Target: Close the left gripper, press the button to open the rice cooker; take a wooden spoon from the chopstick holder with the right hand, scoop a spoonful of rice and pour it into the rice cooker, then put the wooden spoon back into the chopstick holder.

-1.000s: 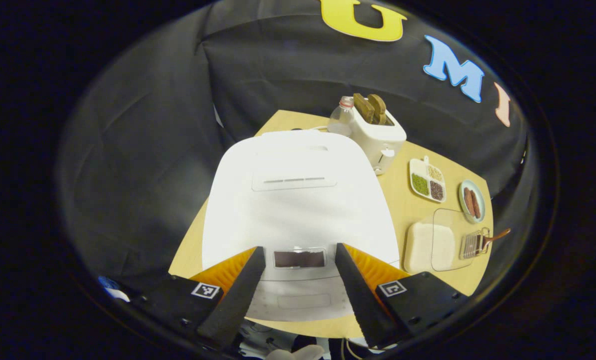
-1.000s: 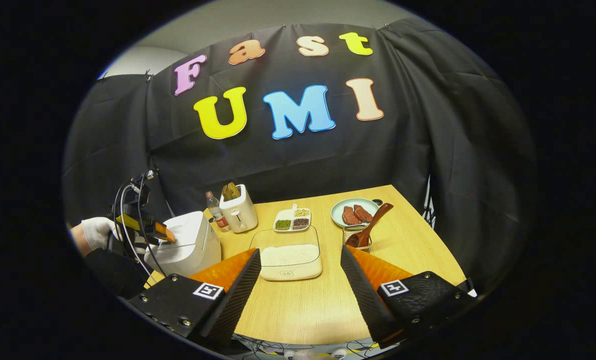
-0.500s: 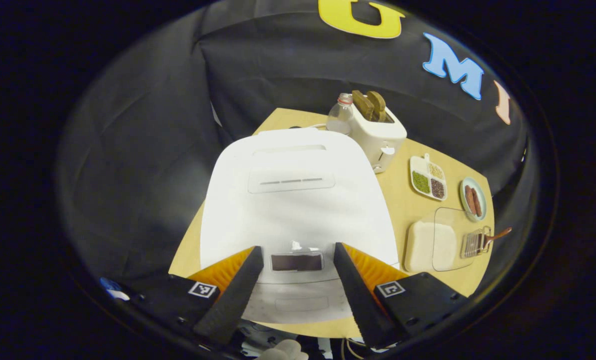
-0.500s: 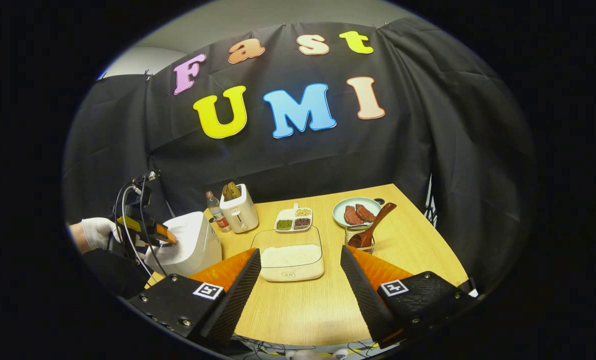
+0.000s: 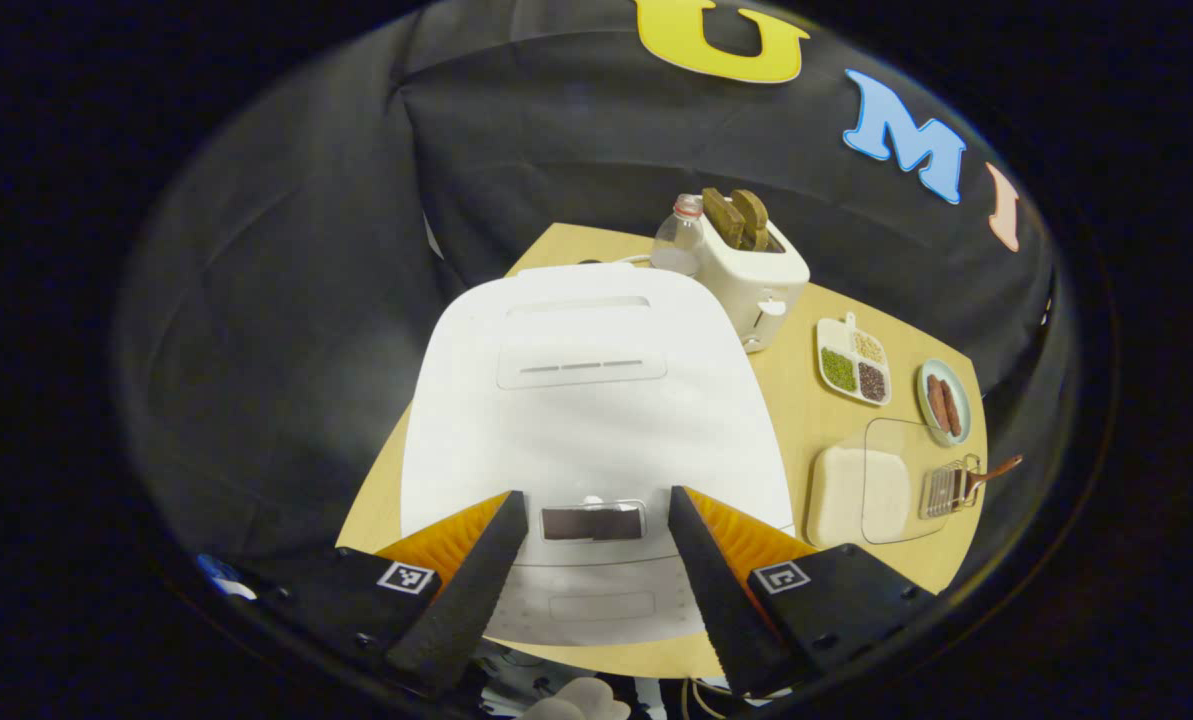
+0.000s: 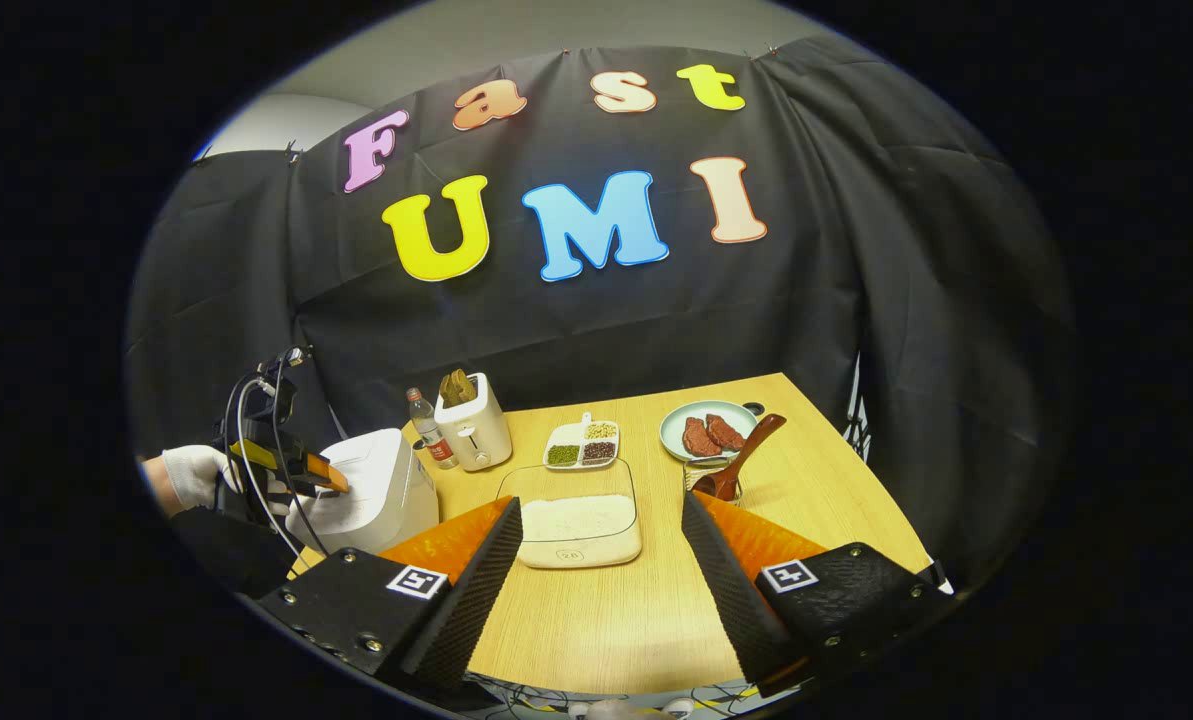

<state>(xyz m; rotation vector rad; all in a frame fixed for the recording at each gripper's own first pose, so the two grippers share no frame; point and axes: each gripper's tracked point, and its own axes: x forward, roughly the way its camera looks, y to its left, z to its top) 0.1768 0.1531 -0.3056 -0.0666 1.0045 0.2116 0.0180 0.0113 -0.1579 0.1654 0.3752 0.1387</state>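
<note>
Step one, button press: left gripper [image 5: 596, 560] hovers over the closed rice cooker [image 5: 596, 400], jaws spread either side of its front panel; they must clench first. Right gripper [image 6: 596, 570] released, wooden spoon [image 6: 741, 460] ahead, slightly right of its jaws

One rice cooker [image 6: 376, 490]; right of it, one bottle [image 6: 423, 429], one toaster [image 6: 472, 421], one sectioned dish [image 6: 582, 445], one rice container [image 6: 576, 519], one plate [image 6: 678, 427], two meat pieces [image 6: 711, 434], one wooden spoon [image 6: 741, 458].
</note>
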